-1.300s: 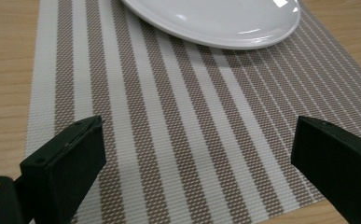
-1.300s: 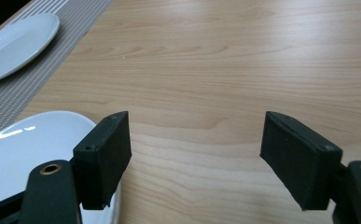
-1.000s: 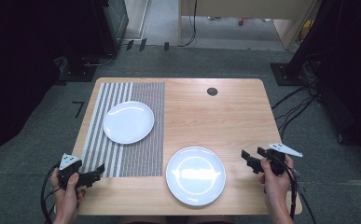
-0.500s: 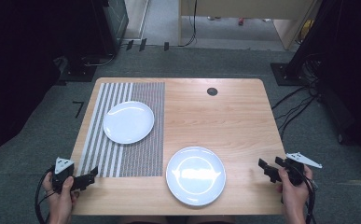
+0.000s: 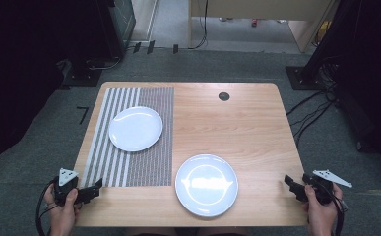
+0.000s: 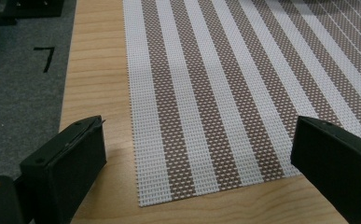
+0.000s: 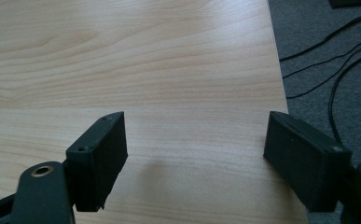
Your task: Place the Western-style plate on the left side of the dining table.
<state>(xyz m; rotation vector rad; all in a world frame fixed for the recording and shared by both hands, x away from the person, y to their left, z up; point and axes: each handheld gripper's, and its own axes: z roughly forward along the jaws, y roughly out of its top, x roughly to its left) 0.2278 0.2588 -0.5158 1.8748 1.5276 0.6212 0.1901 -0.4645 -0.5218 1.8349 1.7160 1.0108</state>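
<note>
A white plate (image 5: 135, 128) rests on the striped placemat (image 5: 139, 162) on the left half of the wooden table (image 5: 227, 128). A second white plate (image 5: 206, 184) lies on bare wood near the front edge. My left gripper (image 5: 97, 188) hovers at the table's front left corner, open and empty, its jaws spread over the placemat's near corner (image 6: 206, 140). My right gripper (image 5: 289, 183) is at the front right edge of the table, held by a hand, open with nothing between its jaws; under them is bare wood (image 7: 169, 93).
A small dark round grommet (image 5: 223, 96) sits near the table's far edge. Grey carpet surrounds the table, with cables (image 5: 306, 113) on the floor at the right and dark equipment stands at both back corners.
My right gripper has drawn back rightward and toward the person, from beside the near plate to the table's right edge. The left gripper shifted slightly outward. Both plates stayed put.
</note>
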